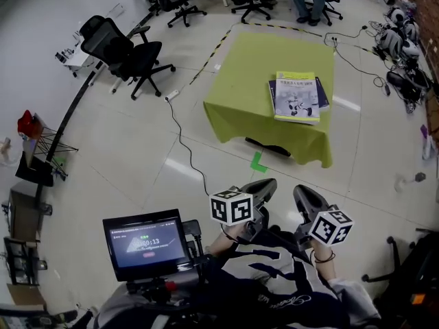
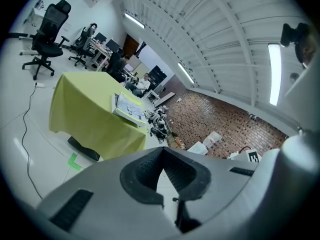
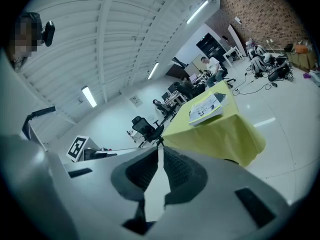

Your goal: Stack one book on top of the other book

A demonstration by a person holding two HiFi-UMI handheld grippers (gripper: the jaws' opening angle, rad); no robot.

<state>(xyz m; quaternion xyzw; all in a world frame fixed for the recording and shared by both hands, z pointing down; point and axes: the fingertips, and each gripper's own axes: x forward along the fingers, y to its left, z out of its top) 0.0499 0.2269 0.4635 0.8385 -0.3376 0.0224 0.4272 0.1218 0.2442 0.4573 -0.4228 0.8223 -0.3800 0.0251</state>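
Two books lie stacked on the table with the yellow-green cloth [image 1: 250,81]. The top book [image 1: 296,96] has a green and white cover; a dark blue book [image 1: 322,94] shows from under its edges. The stack also appears in the left gripper view [image 2: 131,109] and the right gripper view [image 3: 206,108]. My left gripper [image 1: 264,187] and right gripper [image 1: 305,196] hang close to my body, well short of the table, above the floor. Both are shut with nothing between the pads, left gripper [image 2: 162,151], right gripper [image 3: 160,146].
A black office chair [image 1: 130,57] stands left of the table, with a cable [image 1: 182,139] trailing across the floor. A green tape mark [image 1: 258,162] lies by the table's near edge. A small screen [image 1: 145,242] sits at my lower left. Gear and cables [image 1: 401,53] lie right.
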